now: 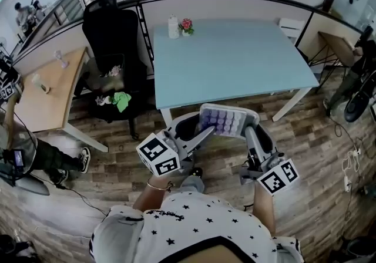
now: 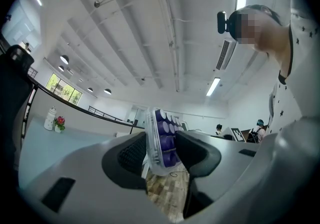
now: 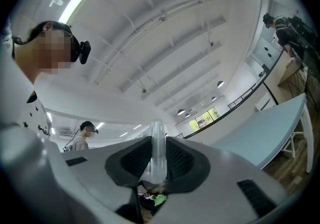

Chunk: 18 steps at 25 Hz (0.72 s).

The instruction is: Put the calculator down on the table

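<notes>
**Head view.** The calculator (image 1: 226,121) has a clear plastic shell and rows of round purple keys facing up. It hangs in the air over the wood floor (image 1: 305,156), just short of the near edge of the pale blue table (image 1: 235,62). The left gripper (image 1: 204,134) grips its left end and the right gripper (image 1: 249,131) its right end. Both ends are covered by the jaws, and I can't make out a display.

**Left gripper view.** The calculator (image 2: 161,140) shows edge-on, keys facing right. The jaws are closed onto it, one pad on the back and one on the keys. Its lower end is cut off.

**Right gripper view.** Only a thin clear rim (image 3: 156,153) shows, pinched tight between the pads. The keys are hidden.
</notes>
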### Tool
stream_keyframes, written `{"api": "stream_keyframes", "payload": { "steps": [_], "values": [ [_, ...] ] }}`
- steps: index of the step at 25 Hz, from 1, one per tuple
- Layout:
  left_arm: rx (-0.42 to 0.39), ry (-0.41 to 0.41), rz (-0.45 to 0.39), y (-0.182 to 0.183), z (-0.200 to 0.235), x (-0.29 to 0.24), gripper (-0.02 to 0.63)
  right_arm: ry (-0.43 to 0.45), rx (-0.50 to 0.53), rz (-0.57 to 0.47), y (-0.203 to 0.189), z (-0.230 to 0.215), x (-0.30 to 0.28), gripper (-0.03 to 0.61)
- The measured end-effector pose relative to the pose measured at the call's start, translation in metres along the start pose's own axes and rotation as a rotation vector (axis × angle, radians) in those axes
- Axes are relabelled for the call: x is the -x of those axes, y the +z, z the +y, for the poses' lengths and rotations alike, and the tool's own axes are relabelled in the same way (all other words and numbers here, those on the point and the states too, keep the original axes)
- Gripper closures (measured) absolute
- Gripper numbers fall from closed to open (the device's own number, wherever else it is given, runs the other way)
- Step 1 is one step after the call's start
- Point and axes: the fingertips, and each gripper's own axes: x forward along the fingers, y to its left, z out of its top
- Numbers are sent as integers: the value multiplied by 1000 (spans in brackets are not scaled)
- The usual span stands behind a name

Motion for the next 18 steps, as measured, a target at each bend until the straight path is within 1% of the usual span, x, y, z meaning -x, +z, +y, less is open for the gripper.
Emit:
{"api": "stream_keyframes", "payload": {
  "steps": [9, 14, 18],
  "values": [
    [20, -20, 11, 3, 53, -26, 420, -45, -8, 13, -3, -35, -42, 495],
    [39, -26, 15, 5, 81, -37, 420, -56, -20, 23, -8, -52, -68, 495],
    [38, -27, 16, 8, 108, -44, 420, -67, -28, 25, -13, -66, -91, 495]
  ]
}}
